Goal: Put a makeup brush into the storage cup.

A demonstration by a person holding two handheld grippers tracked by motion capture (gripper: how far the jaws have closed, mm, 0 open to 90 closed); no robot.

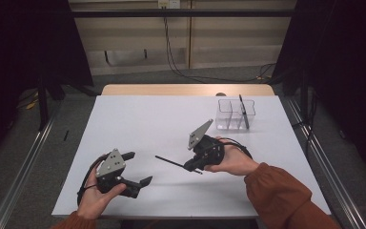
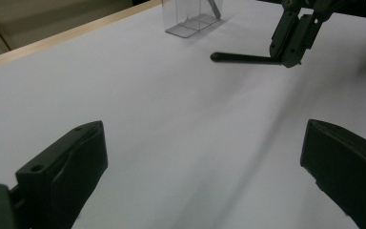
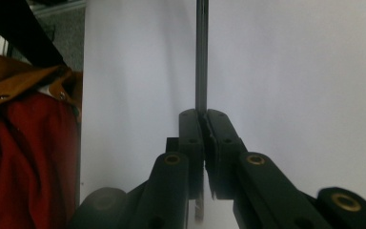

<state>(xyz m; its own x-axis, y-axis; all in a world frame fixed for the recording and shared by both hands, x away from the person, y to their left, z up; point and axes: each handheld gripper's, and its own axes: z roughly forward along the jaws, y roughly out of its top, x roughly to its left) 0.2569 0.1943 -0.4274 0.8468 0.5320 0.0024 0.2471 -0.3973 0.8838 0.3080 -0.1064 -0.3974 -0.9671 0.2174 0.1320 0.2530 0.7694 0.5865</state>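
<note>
The right gripper (image 1: pixel 194 166) clamps a thin black rod (image 1: pixel 170 162) above the white table (image 1: pixel 147 119).

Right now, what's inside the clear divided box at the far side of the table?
One dark slim stick stands tilted in the clear divided box, its top leaning over the rim. The other compartments look empty. The stick's lower end is blurred behind the walls, so its exact compartment can't be told.

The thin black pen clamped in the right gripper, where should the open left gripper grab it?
Probably the free half of the thin black pen, which sticks out level from the right gripper toward the left gripper. Come in from that open side, jaws straddling the slim shaft crosswise, clear of the right gripper's shut jaws.
</note>
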